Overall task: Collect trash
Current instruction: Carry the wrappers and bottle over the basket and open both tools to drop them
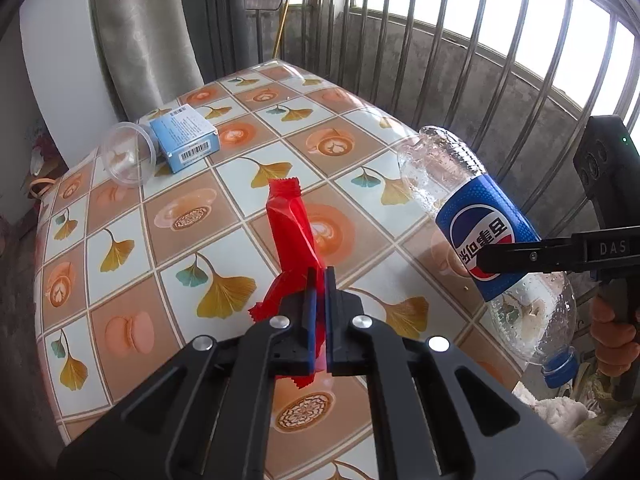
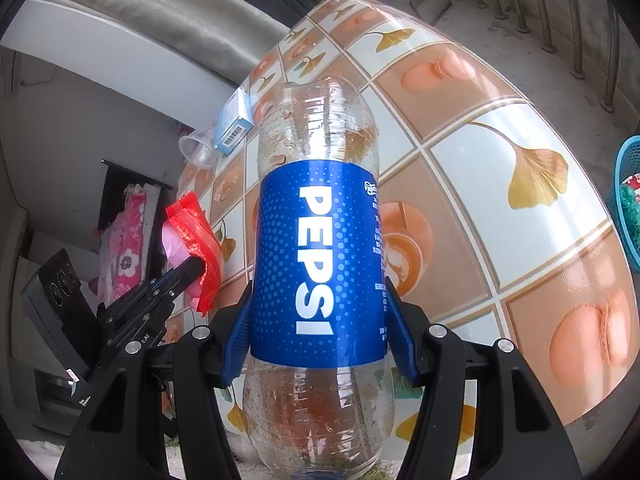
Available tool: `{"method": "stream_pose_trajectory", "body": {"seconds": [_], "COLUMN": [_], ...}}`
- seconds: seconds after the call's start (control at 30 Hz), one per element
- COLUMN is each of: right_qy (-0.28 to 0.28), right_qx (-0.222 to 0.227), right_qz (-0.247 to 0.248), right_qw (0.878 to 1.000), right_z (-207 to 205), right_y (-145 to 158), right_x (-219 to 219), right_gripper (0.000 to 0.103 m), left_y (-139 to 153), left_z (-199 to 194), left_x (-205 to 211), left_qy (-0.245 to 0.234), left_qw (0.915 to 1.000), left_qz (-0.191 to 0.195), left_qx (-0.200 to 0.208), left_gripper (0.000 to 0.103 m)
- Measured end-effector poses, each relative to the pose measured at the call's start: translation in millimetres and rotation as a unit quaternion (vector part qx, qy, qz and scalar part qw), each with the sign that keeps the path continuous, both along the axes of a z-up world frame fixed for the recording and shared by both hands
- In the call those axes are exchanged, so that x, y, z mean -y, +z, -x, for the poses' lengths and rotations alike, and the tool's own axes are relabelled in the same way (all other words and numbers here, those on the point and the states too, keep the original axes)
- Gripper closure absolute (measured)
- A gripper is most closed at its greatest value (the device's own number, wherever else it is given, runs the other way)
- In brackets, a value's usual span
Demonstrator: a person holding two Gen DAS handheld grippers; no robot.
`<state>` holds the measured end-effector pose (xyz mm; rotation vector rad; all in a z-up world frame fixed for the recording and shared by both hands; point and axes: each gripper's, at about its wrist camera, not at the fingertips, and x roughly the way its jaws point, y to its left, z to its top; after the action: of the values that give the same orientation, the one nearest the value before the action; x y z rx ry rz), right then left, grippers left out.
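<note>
My left gripper (image 1: 320, 274) is shut on the lower end of a red snack wrapper (image 1: 290, 224), which sticks up past the blue pads above the patterned table (image 1: 240, 184). To its right, my right gripper's finger (image 1: 528, 257) presses on the blue label of an empty clear Pepsi bottle (image 1: 480, 232), held tilted with its blue cap toward the hand. In the right wrist view my right gripper (image 2: 319, 292) is shut on the bottle (image 2: 316, 256) at the label. The left gripper (image 2: 192, 270) and the wrapper (image 2: 196, 228) show at the left.
A clear plastic cup (image 1: 128, 154) lies on its side against a light blue box (image 1: 186, 138) at the table's far left. A metal railing (image 1: 480, 40) runs behind the table. A teal basket (image 2: 630, 208) stands off the table's right side. A person's hand (image 1: 612, 328) grips the right handle.
</note>
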<state>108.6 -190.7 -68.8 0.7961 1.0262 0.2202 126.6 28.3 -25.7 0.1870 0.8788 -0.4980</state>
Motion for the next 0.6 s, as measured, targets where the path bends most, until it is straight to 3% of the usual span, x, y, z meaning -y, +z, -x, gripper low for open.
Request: {"method": "stream_pose_trajectory", "body": {"seconds": [0.6], "right_qy": [-0.003], "right_qx": [0.021], "right_qz": [-0.019], "right_qw": [1.0], "right_z": [11], "right_y": [3], "right_x": [9], "right_gripper": [0.046], "left_y": [25], "left_z": [20], "left_x": [16], "left_qy": [-0.019], "left_qw": [0.9988], "left_qz": [-0.017], "left_qx": [0.043], "left_gripper": [0.102]}}
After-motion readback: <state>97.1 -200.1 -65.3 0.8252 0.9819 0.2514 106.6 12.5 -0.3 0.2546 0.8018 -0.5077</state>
